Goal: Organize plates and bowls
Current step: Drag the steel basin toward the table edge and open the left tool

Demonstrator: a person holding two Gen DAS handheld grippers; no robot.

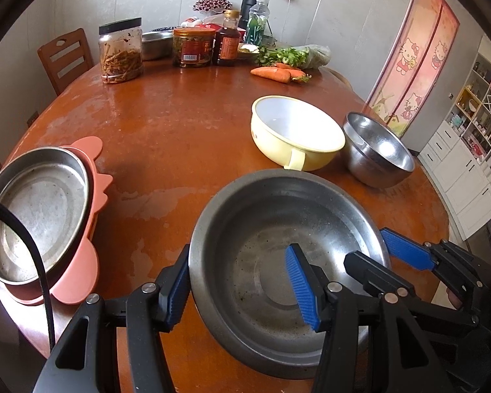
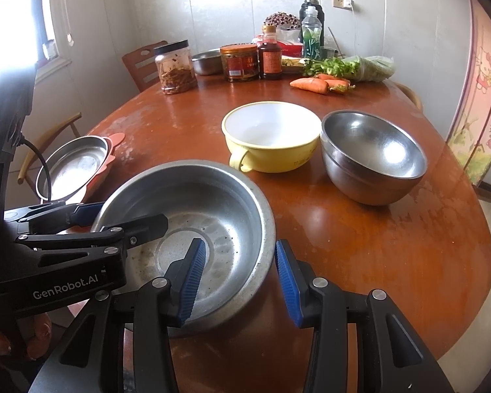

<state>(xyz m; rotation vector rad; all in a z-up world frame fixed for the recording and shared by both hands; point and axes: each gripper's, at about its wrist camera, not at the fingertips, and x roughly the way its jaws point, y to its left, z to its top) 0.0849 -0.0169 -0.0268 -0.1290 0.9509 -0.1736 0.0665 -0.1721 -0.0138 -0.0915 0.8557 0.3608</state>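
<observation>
two steel plates (image 1: 42,209), three bowls (image 2: 271,134)

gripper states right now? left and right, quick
Left gripper: open, astride the steel basin's left rim, not pinching.
Right gripper: astride the basin's right rim; cannot tell whether it grips.

"GenRobot.AI" is being shown in white letters on the black body of the left gripper (image 2: 137,226); jar labels are being left unreadable.
</observation>
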